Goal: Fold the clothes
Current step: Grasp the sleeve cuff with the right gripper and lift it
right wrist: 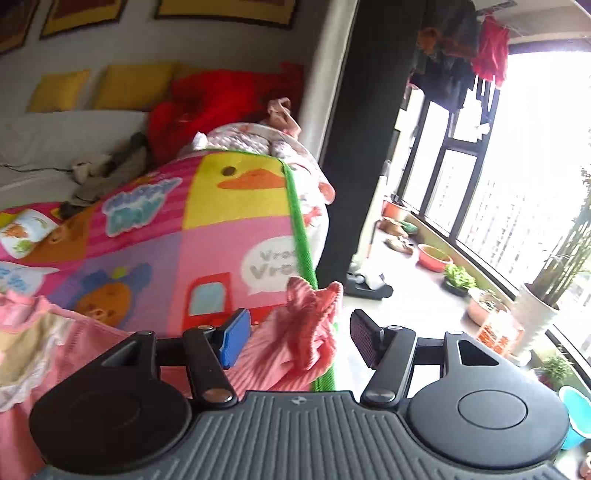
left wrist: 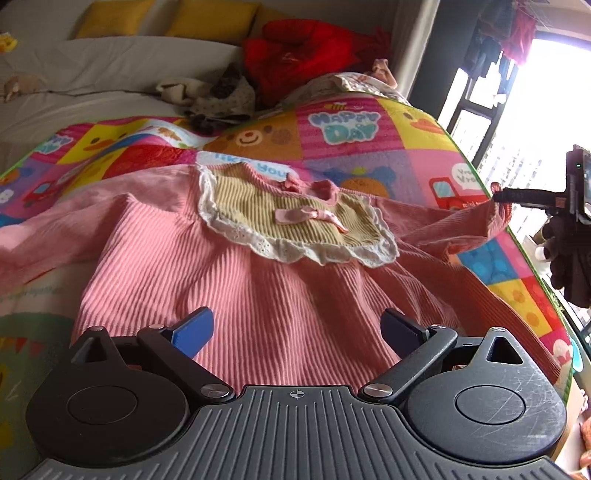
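Left wrist: pink dress (left wrist: pixel 207 273) lay flat on patchwork quilt (left wrist: pixel 369 129), left gripper (left wrist: pixel 297 326) over its skirt w/ fingers wide.

Right wrist: right gripper (right wrist: pixel 295 341) fingers wide, sleeve cuff (right wrist: pixel 314 321) between them, not clamped.

A home is shown, most likely a bedroom or living room. A bed (left wrist: pixel 92 74) covered in pale sheets is seen at the far left, with yellow cushions (left wrist: pixel 210 16) set along its far edge. A colourful children's play mat (right wrist: pixel 236 229) with cartoon animals is spread in front. Laundry (right wrist: pixel 454 59) is hung by a large window (right wrist: pixel 517 177), and potted plants (right wrist: pixel 535 314) are lined along its sill. Framed pictures (right wrist: pixel 221 11) are mounted on the wall.
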Tool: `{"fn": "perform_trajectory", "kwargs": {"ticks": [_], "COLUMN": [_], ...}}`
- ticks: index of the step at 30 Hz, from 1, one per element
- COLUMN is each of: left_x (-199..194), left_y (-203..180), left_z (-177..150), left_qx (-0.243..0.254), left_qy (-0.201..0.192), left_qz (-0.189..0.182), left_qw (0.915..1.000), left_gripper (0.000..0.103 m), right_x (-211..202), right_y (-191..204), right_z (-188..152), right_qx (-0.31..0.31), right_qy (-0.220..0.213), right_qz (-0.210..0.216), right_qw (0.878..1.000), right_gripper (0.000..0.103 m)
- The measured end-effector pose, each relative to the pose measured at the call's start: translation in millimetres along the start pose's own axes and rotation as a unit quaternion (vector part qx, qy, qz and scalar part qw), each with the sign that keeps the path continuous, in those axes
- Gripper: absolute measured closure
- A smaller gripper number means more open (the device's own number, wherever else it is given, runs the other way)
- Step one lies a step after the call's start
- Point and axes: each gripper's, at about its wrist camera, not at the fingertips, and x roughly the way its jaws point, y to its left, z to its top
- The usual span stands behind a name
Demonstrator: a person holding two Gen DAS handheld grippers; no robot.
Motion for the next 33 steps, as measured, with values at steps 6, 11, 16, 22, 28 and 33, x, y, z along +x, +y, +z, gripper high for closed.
{"fn": "perform_trajectory", "kwargs": {"ticks": [6, 11, 16, 22, 28, 33], "left_x": [1.7, 2.0, 2.0, 1.9, 1.1, 1.3], "left_y": [5.4, 7.2, 6.9, 6.6, 8.3, 9.5], "left_z": [-11.7, -12.1, -13.1, -14.0, -14.4, -14.0], "left_qx": [-0.004, -0.012, -0.011, -0.012, -0.017, -0.020], "left_qy": [-0.015, -0.019, -0.019, -0.018, -0.020, -0.019], "left_qz": [-0.009, -0.020, -0.021, -0.021, -0.024, -0.026], "left_qw": [0.9998, 0.9996, 0.9995, 0.9995, 0.9994, 0.9993], "left_gripper": [0.003, 0.001, 0.000, 0.000, 0.000, 0.000], "right_x": [12.8, -37.7, -36.1, -50.6, -68.0, -49.3], "right_y": [-6.6, -3.2, 58.5, 164.6, 199.3, 191.4], "right_z": [28.8, 77.8, 84.3, 87.7, 83.1, 61.3], "right_qx": [-0.016, -0.022, -0.033, -0.050, -0.055, -0.045], "right_qy": [-0.019, -0.129, -0.083, -0.057, -0.064, -0.023], "right_qz": [0.044, 0.110, 0.204, 0.379, 0.463, 0.431], "right_qw": [0.999, 0.985, 0.975, 0.922, 0.882, 0.901], "right_gripper": [0.087, 0.086, 0.085, 0.081, 0.043, 0.043]}}
